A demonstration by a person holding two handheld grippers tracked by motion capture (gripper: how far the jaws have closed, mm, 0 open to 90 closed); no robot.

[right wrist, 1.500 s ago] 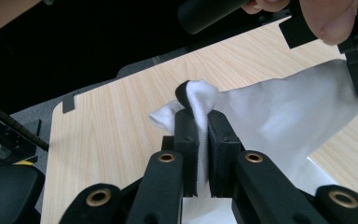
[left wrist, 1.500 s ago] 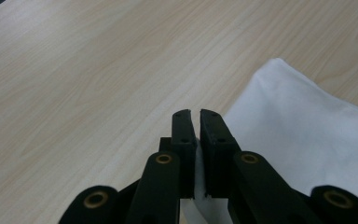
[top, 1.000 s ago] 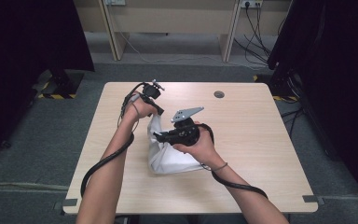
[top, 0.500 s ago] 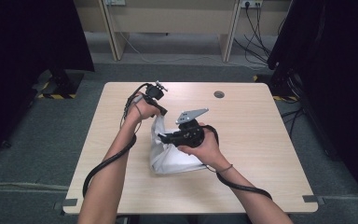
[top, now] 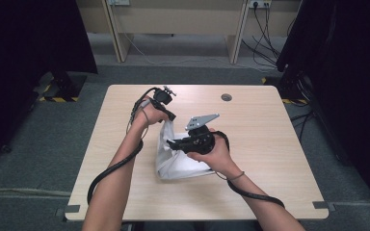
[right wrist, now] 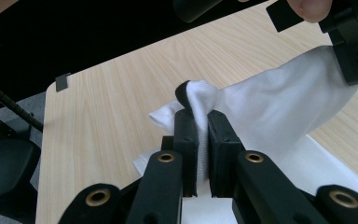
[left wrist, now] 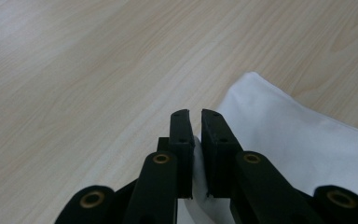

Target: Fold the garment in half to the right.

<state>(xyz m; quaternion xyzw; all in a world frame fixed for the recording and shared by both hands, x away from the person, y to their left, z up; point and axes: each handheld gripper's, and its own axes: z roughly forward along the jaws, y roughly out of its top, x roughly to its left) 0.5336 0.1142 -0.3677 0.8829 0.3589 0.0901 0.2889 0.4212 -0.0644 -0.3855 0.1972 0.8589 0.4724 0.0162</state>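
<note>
A white cloth (top: 176,161) lies partly on the light wooden table (top: 270,144), with its upper part lifted between my two grippers. My left gripper (top: 169,117) is shut on one edge of the white cloth (left wrist: 279,140); in the left gripper view (left wrist: 195,114) a thin fold sits between the pads. My right gripper (top: 171,143) is shut on another bunched edge of the white cloth (right wrist: 270,102), which bulges above the pads at the jaw tips (right wrist: 198,114). The cloth stretches from there up to the left gripper (right wrist: 354,51) at the top right.
A round cable hole (top: 226,97) sits near the table's far edge. Black cables (top: 111,168) trail from both grippers along the forearms. Desk legs and loose wires (top: 173,53) stand on the grey floor beyond the table. A black chair (right wrist: 4,177) is beside the table.
Both hands have shifted slightly toward the person's side with the cloth held between them; the grips are unchanged.
</note>
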